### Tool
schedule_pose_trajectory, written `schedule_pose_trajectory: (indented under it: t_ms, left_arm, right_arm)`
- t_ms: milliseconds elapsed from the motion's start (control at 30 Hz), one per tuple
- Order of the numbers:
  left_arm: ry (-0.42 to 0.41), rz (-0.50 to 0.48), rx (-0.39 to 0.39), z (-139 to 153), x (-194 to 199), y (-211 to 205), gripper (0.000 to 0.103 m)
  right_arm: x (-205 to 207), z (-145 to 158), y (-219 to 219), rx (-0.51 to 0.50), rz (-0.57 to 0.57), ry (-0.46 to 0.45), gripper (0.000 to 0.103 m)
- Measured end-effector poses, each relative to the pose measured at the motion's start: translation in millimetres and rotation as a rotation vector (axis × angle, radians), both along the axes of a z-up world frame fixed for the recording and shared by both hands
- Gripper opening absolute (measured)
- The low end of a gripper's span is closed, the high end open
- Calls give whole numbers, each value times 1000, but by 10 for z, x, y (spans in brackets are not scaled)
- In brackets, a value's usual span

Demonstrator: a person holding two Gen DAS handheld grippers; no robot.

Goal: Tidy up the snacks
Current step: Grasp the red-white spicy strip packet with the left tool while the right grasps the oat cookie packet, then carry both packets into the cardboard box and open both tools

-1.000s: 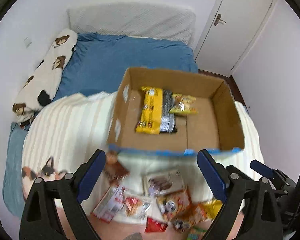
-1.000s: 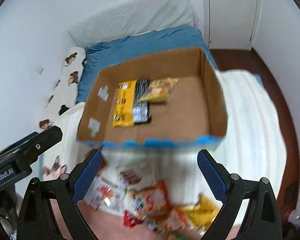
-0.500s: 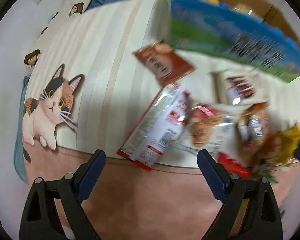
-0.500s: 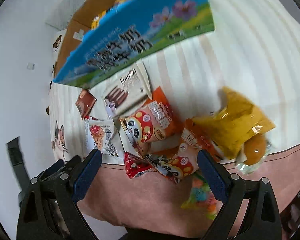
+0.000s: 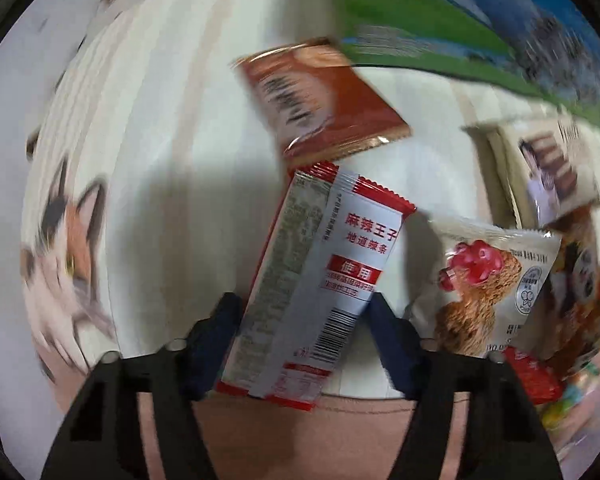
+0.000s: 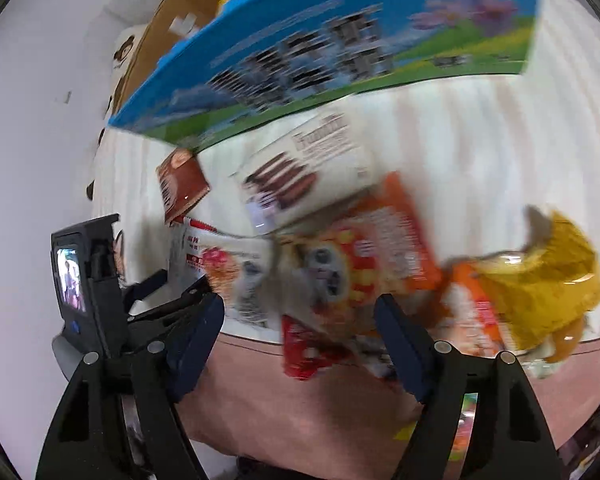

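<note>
My left gripper (image 5: 304, 340) is open, its blue pads on either side of the lower end of a red-and-white spicy-strip packet (image 5: 320, 280) lying on the striped blanket. A brown packet (image 5: 320, 96) lies beyond it and a white berry-cereal packet (image 5: 484, 284) to its right. My right gripper (image 6: 300, 340) is open low over an orange panda packet (image 6: 364, 260), with a red packet (image 6: 308, 344) between its fingers. A yellow bag (image 6: 552, 276) lies to the right. The cardboard box (image 6: 340, 52) with the blue-green printed front stands behind the pile.
A cream box printed with chocolate sticks (image 6: 300, 176) lies against the cardboard box. The left gripper's body and screen (image 6: 84, 276) stand left in the right wrist view. The blanket's cat print (image 5: 64, 248) and pink edge (image 5: 300, 432) are close.
Both grippers have dropped from above the box down to the snack pile. The left one has narrowed and now straddles the red-and-white packet; the right one hangs close over the panda packet.
</note>
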State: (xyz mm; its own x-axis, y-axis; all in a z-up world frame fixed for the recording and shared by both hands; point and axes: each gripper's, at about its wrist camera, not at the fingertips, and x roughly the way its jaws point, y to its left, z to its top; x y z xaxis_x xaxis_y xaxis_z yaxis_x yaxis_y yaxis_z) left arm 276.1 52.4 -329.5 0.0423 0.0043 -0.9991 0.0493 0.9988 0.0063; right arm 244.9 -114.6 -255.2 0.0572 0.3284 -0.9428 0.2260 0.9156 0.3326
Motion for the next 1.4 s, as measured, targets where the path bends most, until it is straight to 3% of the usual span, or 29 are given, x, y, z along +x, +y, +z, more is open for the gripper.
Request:
schedule_pose_trajectory:
  t_ms: [133, 267, 400, 467, 533, 633, 733, 800, 867, 1033, 1100, 1167, 1400]
  left_arm:
    - [43, 203, -90, -11, -232, 371, 61]
    - [68, 294, -154, -38, -401, 550, 61]
    - [77, 200, -152, -69, -457, 513, 63]
    - [84, 148, -140, -78, -477, 468, 63]
    - [88, 93, -128, -68, -530, 377, 63]
    - [82, 53, -118, -49, -549, 267, 63]
    - [68, 90, -120, -22, -588, 269, 58]
    - [68, 129, -127, 57, -534, 344, 58]
    - [72, 149, -131, 66, -551, 354, 58]
    - [80, 151, -109, -35, -443, 318, 58]
    - [69, 150, -86, -109, -374, 298, 54]
    - [57, 150, -77, -76, -299, 148, 51]
    - [51, 158, -121, 59, -502, -3, 48]
  right_arm:
    - [89, -197, 348, 6, 26, 33, 80]
    - [200, -461, 628, -12, 15, 80, 80]
    - [262, -758, 821, -74, 35, 127, 78]
    - [263, -829, 887, -123, 78, 118, 60]
    - [239, -842, 935, -149, 149, 112, 54]
    - [149, -827, 957, -171, 258, 138, 54]
    - [62, -848, 975, -181, 334, 167, 54]
    - [38, -847, 939, -154, 302, 168, 58]
    - [18, -843, 884, -131, 252, 157, 72]
    - [-106, -863, 719, -115, 135, 130, 72]
    - [-151, -864, 689, -143, 117, 100, 69]
    - [-220, -868, 700, -177, 96, 66, 55]
    - [-483, -625, 542, -150, 114, 2, 52]
